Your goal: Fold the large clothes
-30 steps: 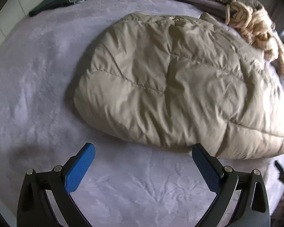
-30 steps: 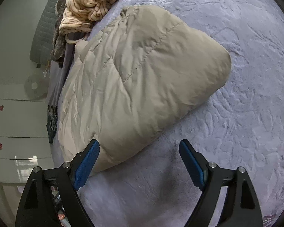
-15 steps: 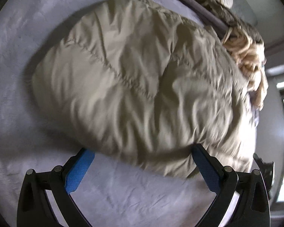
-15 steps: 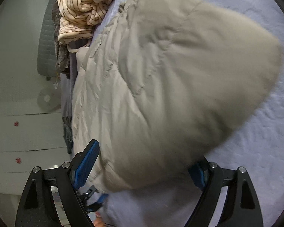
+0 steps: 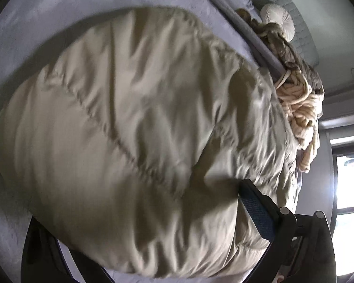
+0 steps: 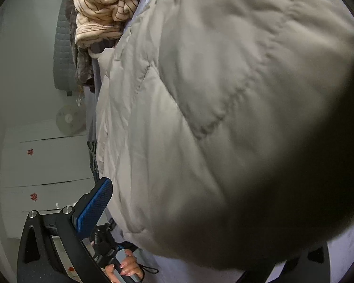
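On the bed (image 5: 59,11), which has a pale lavender cover, lies a large beige puffer jacket (image 5: 129,141), folded into a thick, rounded bundle. It fills most of both views and its quilted seams run across the surface.

In the left wrist view, the left tool (image 5: 139,231) is pushed against the near edge of the jacket. Only one blue pad (image 5: 256,210) shows at the lower right; the other finger is hidden under the padded cloth, and only its dark frame shows at the lower left. The fingers stand wide apart with the jacket's edge bulging between them.

In the right wrist view, the right tool (image 6: 200,212) is also very close to the jacket (image 6: 224,106). One blue pad (image 6: 94,207) is seen at the lower left, just beside the jacket's side edge; the other finger is covered by the bundle. The fingers seem to stand wide, with the jacket between them.

Beyond the jacket, at the far side of the bed, there is a heap of striped cream clothes (image 6: 101,7), touching the jacket's far edge. In the lower part of the right view, a hand (image 6: 127,266) holds the handle of the other device.
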{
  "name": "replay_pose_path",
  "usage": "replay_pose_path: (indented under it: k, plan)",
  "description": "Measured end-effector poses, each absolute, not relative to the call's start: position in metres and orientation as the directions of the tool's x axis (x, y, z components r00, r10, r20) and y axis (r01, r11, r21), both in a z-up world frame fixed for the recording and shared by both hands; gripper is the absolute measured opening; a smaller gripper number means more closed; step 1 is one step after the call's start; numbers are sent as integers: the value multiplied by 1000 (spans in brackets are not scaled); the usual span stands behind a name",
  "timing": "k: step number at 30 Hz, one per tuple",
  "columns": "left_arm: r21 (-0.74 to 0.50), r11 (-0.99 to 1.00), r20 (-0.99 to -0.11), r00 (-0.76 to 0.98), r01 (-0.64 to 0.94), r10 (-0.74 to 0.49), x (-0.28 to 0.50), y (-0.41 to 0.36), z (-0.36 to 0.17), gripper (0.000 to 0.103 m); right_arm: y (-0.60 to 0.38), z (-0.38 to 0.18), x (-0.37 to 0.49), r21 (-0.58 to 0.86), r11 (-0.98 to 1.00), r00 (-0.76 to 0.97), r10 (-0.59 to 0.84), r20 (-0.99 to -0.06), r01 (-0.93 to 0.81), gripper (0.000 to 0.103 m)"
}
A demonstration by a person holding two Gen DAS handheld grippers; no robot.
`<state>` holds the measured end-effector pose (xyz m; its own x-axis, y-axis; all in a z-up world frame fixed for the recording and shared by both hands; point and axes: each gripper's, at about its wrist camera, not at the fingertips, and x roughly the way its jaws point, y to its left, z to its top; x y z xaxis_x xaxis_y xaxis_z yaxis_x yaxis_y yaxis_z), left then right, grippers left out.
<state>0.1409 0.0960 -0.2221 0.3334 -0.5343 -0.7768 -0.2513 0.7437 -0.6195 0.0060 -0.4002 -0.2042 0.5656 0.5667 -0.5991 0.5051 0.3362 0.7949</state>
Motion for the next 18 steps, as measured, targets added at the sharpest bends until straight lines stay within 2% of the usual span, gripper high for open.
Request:
replay_pose_path:
  k: [2,4,5,6,7,10,13,18]
  plan:
    - [-605,756,-784,352,-249,-511,143,94,-218,85,-401,-205,8,802,322,577,565,-590,504,103]
    - [-602,764,-783,358,-232,-509,145,92,-214,52,-403,-207,6,807,297,587,565,-580,511,103]
    - [-607,766,-776,366,-212,-513,145,92,-211,44,-405,-208,2,808,283,591,564,-576,517,102]
    - [-603,774,-775,371,-192,-512,146,92,-208,34,-406,-208,0,805,275,592,562,-578,525,97]
    - [-595,787,-775,377,-165,-507,145,91,-204,29,-408,-210,-2,795,271,587,555,-589,542,73]
    - [-544,836,-784,397,-70,-477,143,85,-185,23,-410,-213,-6,799,239,593,561,-578,552,37]
    - [-505,863,-783,418,4,-460,140,77,-169,21,-406,-200,-11,804,283,604,542,-584,523,25]
    - [-500,861,-764,422,93,-489,129,81,-149,20,-400,-178,-32,809,321,624,518,-586,493,22]
